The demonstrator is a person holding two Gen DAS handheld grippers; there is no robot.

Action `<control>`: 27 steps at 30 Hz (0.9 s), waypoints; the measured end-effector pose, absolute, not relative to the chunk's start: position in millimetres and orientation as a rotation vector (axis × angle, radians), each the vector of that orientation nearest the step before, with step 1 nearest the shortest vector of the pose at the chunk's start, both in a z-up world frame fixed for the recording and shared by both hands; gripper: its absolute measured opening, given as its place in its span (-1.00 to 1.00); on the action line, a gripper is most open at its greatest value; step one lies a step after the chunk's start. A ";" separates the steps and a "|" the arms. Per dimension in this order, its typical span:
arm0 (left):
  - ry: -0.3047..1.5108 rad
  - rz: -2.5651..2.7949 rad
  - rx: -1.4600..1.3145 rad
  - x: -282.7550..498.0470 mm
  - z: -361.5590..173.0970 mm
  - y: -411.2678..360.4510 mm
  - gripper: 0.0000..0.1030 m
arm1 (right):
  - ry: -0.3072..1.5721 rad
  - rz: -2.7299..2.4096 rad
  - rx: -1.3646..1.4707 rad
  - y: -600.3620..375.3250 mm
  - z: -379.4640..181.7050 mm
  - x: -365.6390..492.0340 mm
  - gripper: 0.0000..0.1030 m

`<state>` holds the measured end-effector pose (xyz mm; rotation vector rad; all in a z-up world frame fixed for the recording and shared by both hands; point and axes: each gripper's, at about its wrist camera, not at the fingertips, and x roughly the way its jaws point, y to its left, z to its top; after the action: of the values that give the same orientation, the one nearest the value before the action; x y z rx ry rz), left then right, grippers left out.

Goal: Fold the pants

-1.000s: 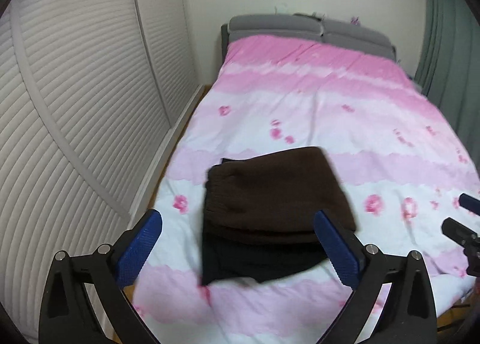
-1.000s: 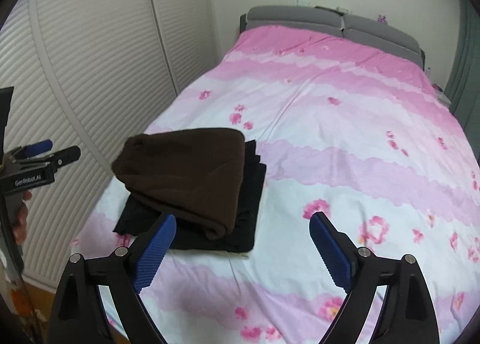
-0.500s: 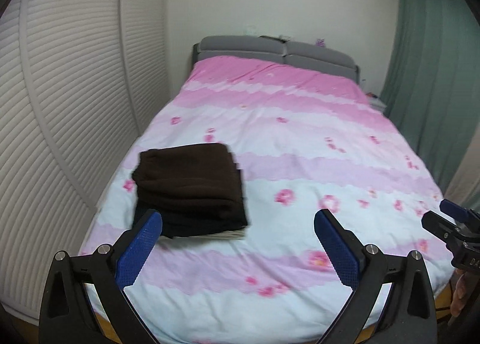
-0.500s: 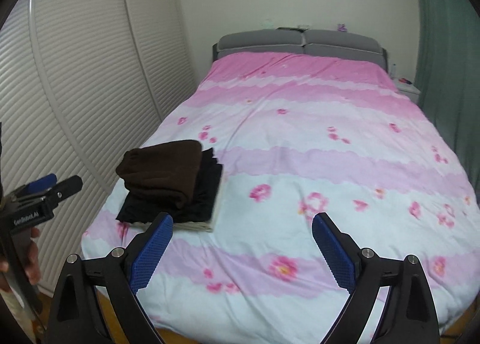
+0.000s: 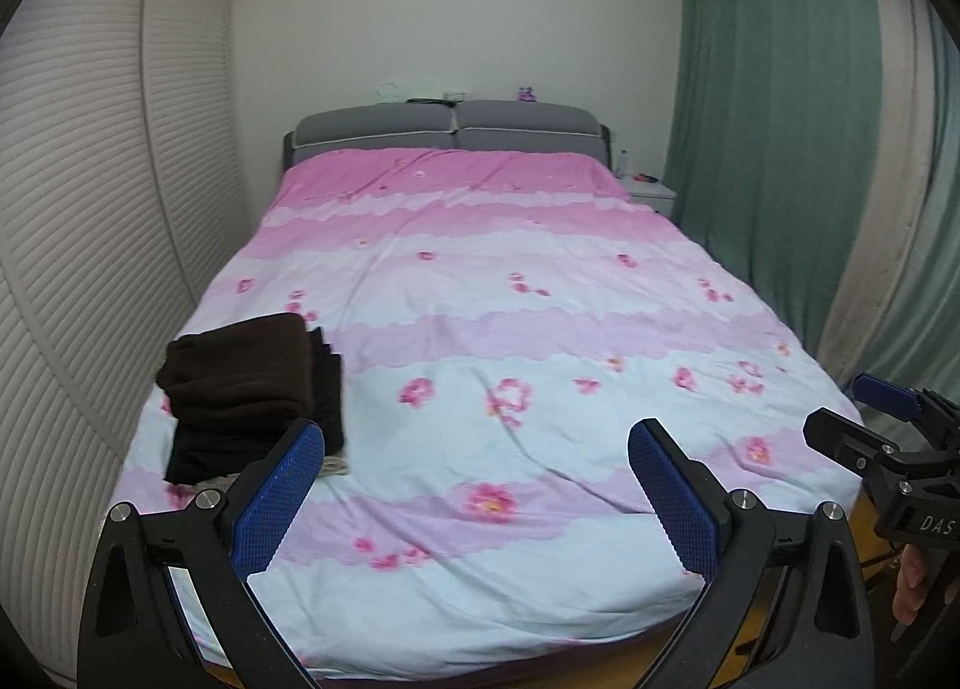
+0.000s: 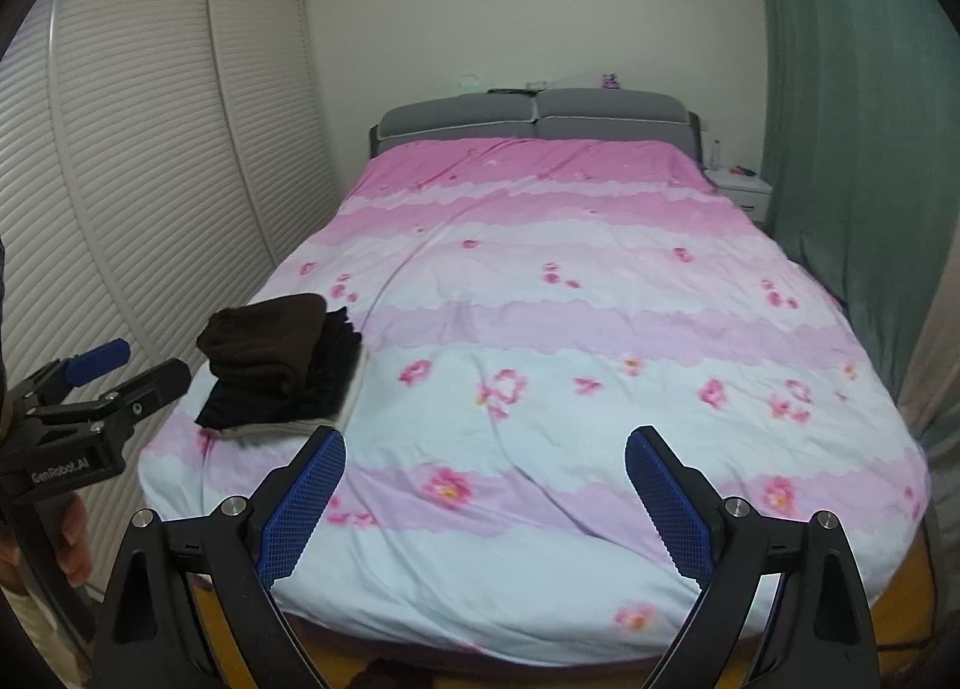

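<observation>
pants, brown and folded, are lying on top of a black folded garment near the bed's left foot corner. i am holding my left gripper and right gripper wide apart, gripping nothing, both off the bed.

Both grippers pulled back from bed; left gripper and right gripper now past its foot, folded pants farther off, left.
</observation>
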<state>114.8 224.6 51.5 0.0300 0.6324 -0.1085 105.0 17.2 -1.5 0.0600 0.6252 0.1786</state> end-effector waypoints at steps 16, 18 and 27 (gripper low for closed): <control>0.606 -0.171 0.048 84.6 63.9 167.1 1.00 | 0.589 0.089 0.100 -56.2 4.1 54.6 0.84; 0.603 -0.175 0.045 81.9 64.2 166.2 1.00 | 0.589 0.090 0.110 -59.2 4.2 51.9 0.84; 0.600 -0.198 0.032 75.3 66.9 166.3 1.00 | 0.572 0.080 0.111 -62.8 8.5 40.3 0.84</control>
<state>75.3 166.3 66.9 0.0321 0.5999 -0.1982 40.3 -62.8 8.5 0.1114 0.5721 0.0802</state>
